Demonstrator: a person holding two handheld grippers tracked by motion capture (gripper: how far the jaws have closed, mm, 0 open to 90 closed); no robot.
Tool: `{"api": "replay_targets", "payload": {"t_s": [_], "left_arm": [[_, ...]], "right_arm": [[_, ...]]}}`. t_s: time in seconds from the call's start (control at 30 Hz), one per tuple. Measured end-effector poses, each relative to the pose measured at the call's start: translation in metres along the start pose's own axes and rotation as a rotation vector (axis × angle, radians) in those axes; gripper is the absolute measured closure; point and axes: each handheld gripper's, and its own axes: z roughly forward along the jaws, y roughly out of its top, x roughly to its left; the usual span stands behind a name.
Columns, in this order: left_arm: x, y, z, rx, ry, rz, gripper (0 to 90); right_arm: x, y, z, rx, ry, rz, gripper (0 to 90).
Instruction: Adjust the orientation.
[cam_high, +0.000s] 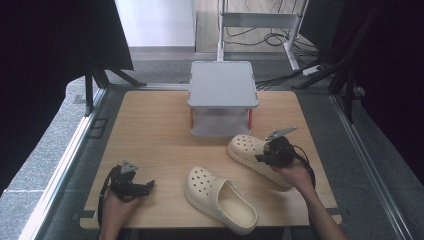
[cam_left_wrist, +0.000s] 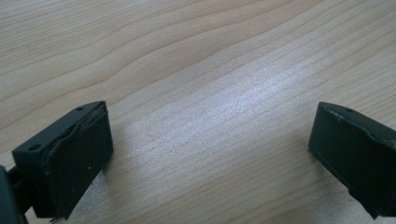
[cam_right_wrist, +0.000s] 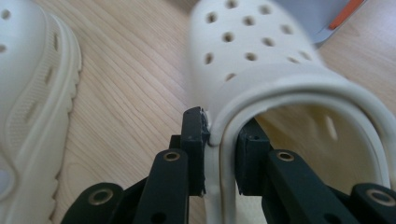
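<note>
Two cream clogs with holes lie on the wooden table (cam_high: 150, 130). One clog (cam_high: 247, 150) sits right of centre, its toe towards the grey shelf. My right gripper (cam_high: 267, 156) is shut on this clog's side wall (cam_right_wrist: 219, 140), one jaw outside and one inside the opening. The other clog (cam_high: 220, 199) lies near the front edge; its side (cam_right_wrist: 32, 107) shows in the right gripper view. My left gripper (cam_high: 145, 187) rests at the front left, open, with bare wood (cam_left_wrist: 210, 126) between its fingers (cam_left_wrist: 79, 158).
A grey two-level shelf (cam_high: 222, 85) with orange posts stands at the back centre of the table. Black frames and cables stand on the floor beyond. Metal rails run along both sides of the table.
</note>
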Motion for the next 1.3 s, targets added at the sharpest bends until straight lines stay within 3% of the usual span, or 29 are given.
{"api": "replay_targets", "payload": {"t_s": [0.1,0.37,0.67,0.83,1.3], "left_arm": [[0.000,0.000,0.000,-0.004,0.001,-0.004,0.0],[0.000,0.000,0.000,0.000,-0.001,-0.001,0.0],[0.000,0.000,0.000,0.000,0.000,0.000,0.0],[0.000,0.000,0.000,0.001,0.000,0.000,0.0],[0.000,0.000,0.000,0.000,0.000,0.000,0.0]], "right_arm": [[0.010,0.004,-0.008,-0.009,0.006,0.000,76.1],[0.053,0.014,-0.024,-0.034,0.012,-0.033,76.2],[0.085,0.013,-0.004,-0.014,0.050,-0.043,75.9],[0.091,0.011,0.007,0.002,0.073,-0.039,75.6],[0.098,0.010,0.018,0.030,0.152,-0.039,72.9]]}}
